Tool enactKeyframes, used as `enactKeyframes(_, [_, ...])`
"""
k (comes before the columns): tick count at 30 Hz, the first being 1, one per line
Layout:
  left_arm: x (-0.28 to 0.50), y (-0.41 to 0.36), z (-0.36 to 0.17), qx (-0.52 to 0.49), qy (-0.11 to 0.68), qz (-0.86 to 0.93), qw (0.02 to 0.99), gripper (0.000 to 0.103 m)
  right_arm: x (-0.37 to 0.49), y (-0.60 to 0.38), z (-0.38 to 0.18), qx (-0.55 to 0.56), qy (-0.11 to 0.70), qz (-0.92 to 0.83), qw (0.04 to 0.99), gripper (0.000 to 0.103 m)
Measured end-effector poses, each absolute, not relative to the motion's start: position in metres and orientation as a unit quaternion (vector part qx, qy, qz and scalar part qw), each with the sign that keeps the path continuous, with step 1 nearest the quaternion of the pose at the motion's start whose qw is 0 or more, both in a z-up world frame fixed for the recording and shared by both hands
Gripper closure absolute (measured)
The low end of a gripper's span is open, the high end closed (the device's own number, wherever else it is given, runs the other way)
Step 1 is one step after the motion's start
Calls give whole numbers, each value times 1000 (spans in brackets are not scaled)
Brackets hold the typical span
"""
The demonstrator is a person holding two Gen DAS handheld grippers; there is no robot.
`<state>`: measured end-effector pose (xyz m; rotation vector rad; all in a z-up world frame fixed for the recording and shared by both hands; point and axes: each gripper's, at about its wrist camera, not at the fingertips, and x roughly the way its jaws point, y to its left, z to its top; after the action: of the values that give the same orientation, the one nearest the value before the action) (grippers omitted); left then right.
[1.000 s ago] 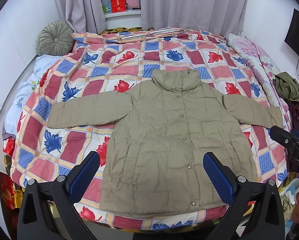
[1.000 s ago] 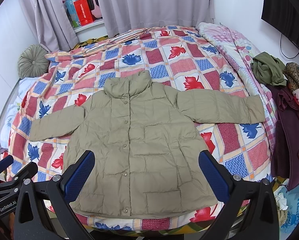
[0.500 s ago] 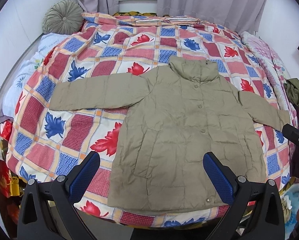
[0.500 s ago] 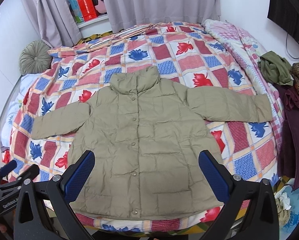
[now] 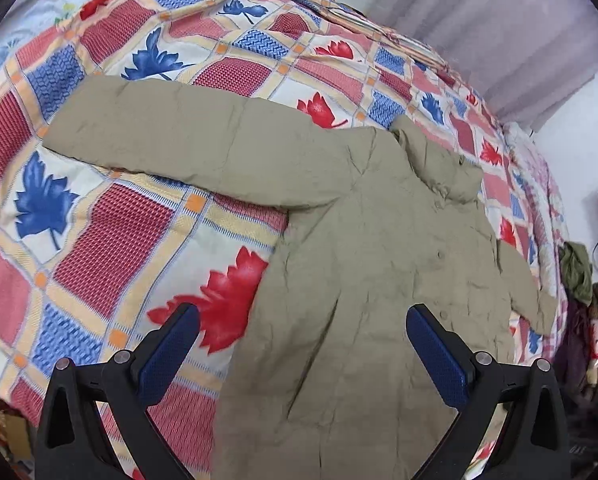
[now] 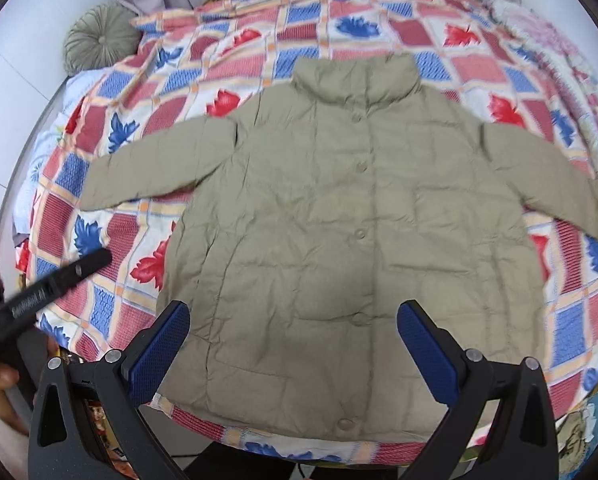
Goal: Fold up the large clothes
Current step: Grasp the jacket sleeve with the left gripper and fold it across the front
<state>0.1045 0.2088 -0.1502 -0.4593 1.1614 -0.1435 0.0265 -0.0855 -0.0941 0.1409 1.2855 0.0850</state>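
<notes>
Jacket (image 6: 339,216) flat on bed (image 6: 235,68), buttoned, sleeves out at 9 and 3; no folds apparent. Left gripper (image 5: 302,340) and right gripper (image 6: 293,334) both spread, empty

The left view looks from the bed's (image 5: 99,240) near-left, angled right over the jacket (image 5: 359,280); the right view faces it squarely from the near edge. Both share jacket and bed.

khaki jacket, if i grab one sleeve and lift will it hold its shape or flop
Probably flops: the khaki jacket lies flat and creased on the quilt, so the fabric looks soft. Its quilted, puffy panels suggest it is light for its size. The smooth shell may slip between the fingers.
</notes>
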Motion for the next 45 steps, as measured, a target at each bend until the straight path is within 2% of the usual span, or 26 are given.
enactKeyframes(10, [200,303,-247,-371,495,-33,785,0,72,-56,-179,40,620,58,781,0])
enactKeyframes(21, [263,356,-281,-348,489,47,798,0,138,-31,-196,56,586,79,804,0])
enactKeyframes(23, [272,363,-285,-343,492,74,797,14,154,-27,-197,70,577,81,810,0])
enactKeyframes(25, [275,367,-290,-333,504,84,792,62,172,-23,-201,86,570,80,813,0])
enactKeyframes(26, [277,368,-290,-332,504,76,794,78,180,-21,-203,95,567,80,815,0])
enactKeyframes(27, [280,369,-289,-328,507,71,794,88,187,-18,-206,105,563,81,816,1])
enactKeyframes(28, [279,367,-284,-321,506,72,797,93,193,-16,-208,114,559,82,817,9])
enactKeyframes(29, [279,366,-277,-305,502,74,806,94,201,-12,-212,122,561,83,815,35])
enactKeyframes(30, [277,363,-268,-289,496,75,815,94,207,-9,-217,127,567,82,810,54])
enactKeyframes(31, [274,359,-256,-272,488,75,826,94,215,-6,-225,140,578,80,800,85])
enactKeyframes(34, [268,343,-217,-219,459,65,858,94,227,-2,-239,188,576,95,790,90])
enactKeyframes(39, [256,305,-158,-151,413,15,898,94,244,14,-269,235,580,124,770,91])
enactKeyframes(45, [252,218,-113,-102,382,-83,915,94,249,22,-299,266,609,112,739,92])
